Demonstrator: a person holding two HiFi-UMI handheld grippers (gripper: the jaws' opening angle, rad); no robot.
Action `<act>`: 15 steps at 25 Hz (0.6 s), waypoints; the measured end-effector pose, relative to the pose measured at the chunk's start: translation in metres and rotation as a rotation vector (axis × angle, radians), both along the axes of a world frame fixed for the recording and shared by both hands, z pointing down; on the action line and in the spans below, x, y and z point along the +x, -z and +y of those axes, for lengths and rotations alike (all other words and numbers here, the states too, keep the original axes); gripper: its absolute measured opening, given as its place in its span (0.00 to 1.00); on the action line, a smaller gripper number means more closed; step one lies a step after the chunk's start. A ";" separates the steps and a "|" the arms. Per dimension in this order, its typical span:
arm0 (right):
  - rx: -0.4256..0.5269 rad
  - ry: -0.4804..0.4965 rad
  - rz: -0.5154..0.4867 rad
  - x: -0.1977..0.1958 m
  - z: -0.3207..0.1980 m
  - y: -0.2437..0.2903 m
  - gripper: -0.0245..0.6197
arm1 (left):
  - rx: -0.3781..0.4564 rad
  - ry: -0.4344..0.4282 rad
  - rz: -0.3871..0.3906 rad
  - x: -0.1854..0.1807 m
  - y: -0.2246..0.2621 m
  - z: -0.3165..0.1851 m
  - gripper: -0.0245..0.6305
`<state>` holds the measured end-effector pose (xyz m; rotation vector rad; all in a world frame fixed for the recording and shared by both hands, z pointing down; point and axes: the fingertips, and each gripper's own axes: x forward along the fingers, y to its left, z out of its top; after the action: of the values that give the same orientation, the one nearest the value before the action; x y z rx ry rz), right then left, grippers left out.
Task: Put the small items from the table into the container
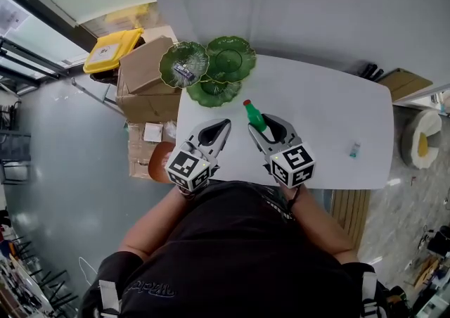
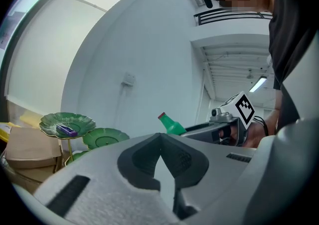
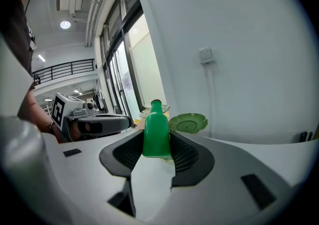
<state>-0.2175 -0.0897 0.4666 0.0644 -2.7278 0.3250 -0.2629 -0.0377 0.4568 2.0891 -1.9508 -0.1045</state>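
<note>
My right gripper (image 1: 262, 122) (image 3: 157, 142) is shut on a green bottle (image 1: 256, 118) (image 3: 156, 132) with a red cap, which stands upright between its pads over the white table (image 1: 330, 112). My left gripper (image 1: 223, 125) (image 2: 160, 142) is beside it on the left, its tips shut with nothing between them. A tiered stand of three green leaf-shaped dishes (image 1: 230, 58) (image 2: 104, 138) (image 3: 188, 122) stands at the table's far left corner. A small purple item (image 1: 185, 72) (image 2: 66, 130) lies in its left dish. A small pale blue item (image 1: 354, 148) lies near the table's right edge.
Cardboard boxes (image 1: 144, 81) and a yellow bin (image 1: 112, 49) stand on the floor left of the table. Another flat box (image 1: 402, 83) and a white round object (image 1: 422, 139) sit beyond the right end. A white wall runs behind the table.
</note>
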 end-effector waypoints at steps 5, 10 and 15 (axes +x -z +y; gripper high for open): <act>0.001 0.001 -0.002 -0.043 0.027 0.005 0.30 | 0.012 -0.023 0.000 -0.040 0.002 0.017 0.05; 0.012 0.002 -0.003 -0.077 0.047 0.009 0.30 | 0.014 -0.050 0.001 -0.067 -0.001 0.031 0.05; 0.028 0.014 0.005 -0.106 0.057 0.011 0.30 | 0.026 -0.059 0.013 -0.087 -0.001 0.038 0.05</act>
<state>-0.3236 -0.0322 0.4558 0.0542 -2.7268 0.2823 -0.3495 0.0002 0.4582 2.1549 -1.8880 -0.1312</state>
